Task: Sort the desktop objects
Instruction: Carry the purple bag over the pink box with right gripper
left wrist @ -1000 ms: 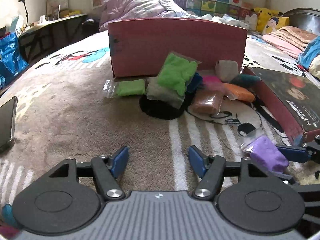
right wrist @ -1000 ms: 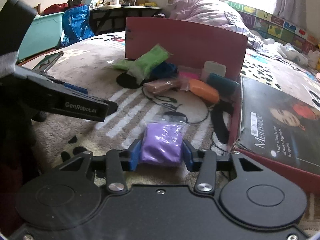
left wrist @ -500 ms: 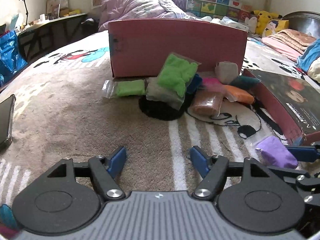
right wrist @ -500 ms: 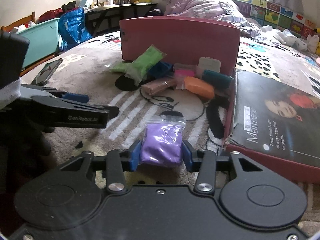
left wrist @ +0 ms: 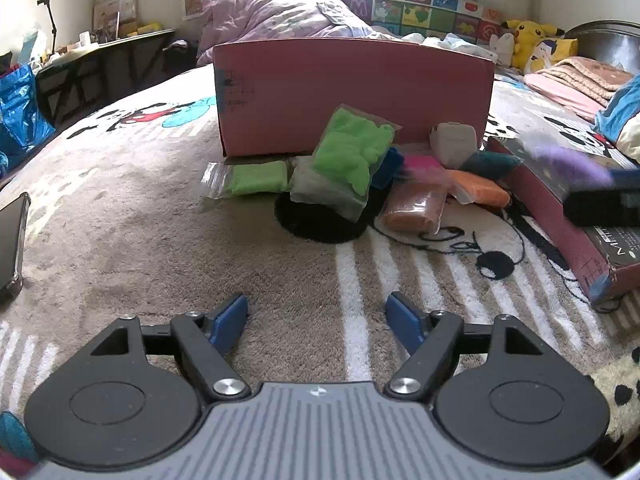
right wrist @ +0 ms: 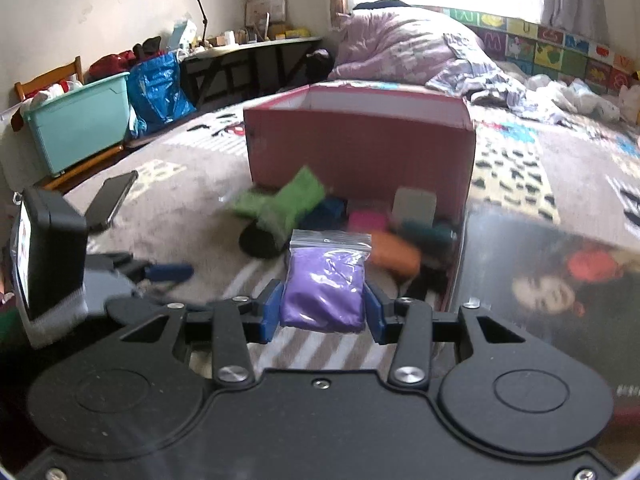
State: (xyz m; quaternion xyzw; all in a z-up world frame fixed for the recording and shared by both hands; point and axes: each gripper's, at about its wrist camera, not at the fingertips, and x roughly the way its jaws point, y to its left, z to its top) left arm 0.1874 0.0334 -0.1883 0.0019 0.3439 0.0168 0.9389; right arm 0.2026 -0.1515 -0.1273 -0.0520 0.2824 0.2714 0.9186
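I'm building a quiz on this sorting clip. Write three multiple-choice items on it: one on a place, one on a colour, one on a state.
1. Where does the pile of clay bags lie?
A. inside the pink box
B. on the blanket in front of the pink box
C. on the phone

2. What colour is the bag between the right gripper's fingers?
A. orange
B. green
C. purple

3. How is the left gripper?
A. its fingers apart with nothing between them
B. clamped on a green bag
C. clamped on the phone

Answers:
1. B: the bags rest on the blanket against the front wall of the pink box.
2. C: the purple bag is squeezed in the right gripper.
3. A: the left gripper is opening, and only blanket shows between its fingers.
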